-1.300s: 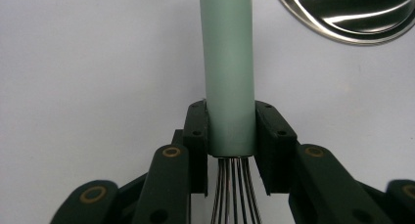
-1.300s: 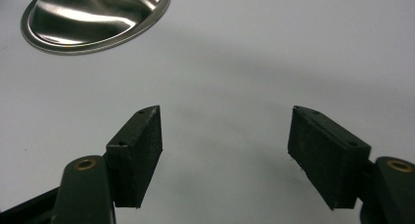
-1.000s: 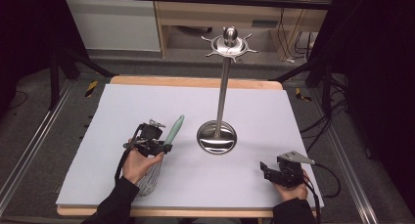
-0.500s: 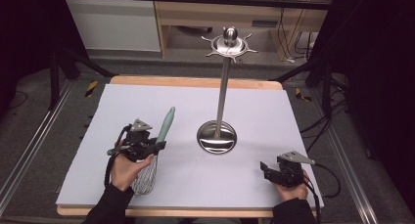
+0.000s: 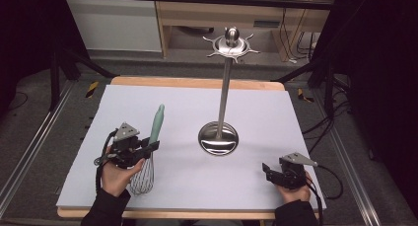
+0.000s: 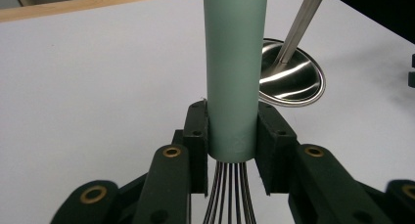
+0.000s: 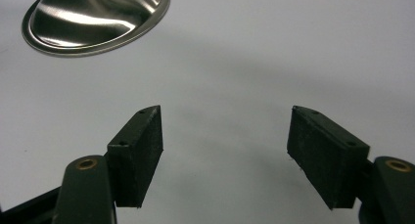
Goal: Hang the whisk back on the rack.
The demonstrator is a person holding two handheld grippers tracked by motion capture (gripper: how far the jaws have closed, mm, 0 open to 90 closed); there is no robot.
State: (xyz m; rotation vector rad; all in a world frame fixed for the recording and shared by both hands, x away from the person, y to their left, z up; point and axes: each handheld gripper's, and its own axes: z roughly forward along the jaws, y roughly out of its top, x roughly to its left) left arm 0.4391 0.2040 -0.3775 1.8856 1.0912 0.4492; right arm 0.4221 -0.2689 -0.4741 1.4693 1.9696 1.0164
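Observation:
A whisk with a pale green handle and a wire head is held at the table's left front. My left gripper is shut on the lower end of that handle, its pads pressing both sides just above the wires. The handle points away from me, the wire head toward the front edge. A steel utensil stand rises from a round base at mid-table, with a hooked crown on top. My right gripper rests open near the right front, with nothing between its pads.
A white mat covers the wooden table. The stand's base lies ahead and left of the right gripper. Shelving and cables sit beyond the far edge; dark frame rails run along both sides.
My left hand has carried the whisk leftward and toward the front edge, lifting it a little; the handle now stands more upright in the high view. The right hand has not moved.

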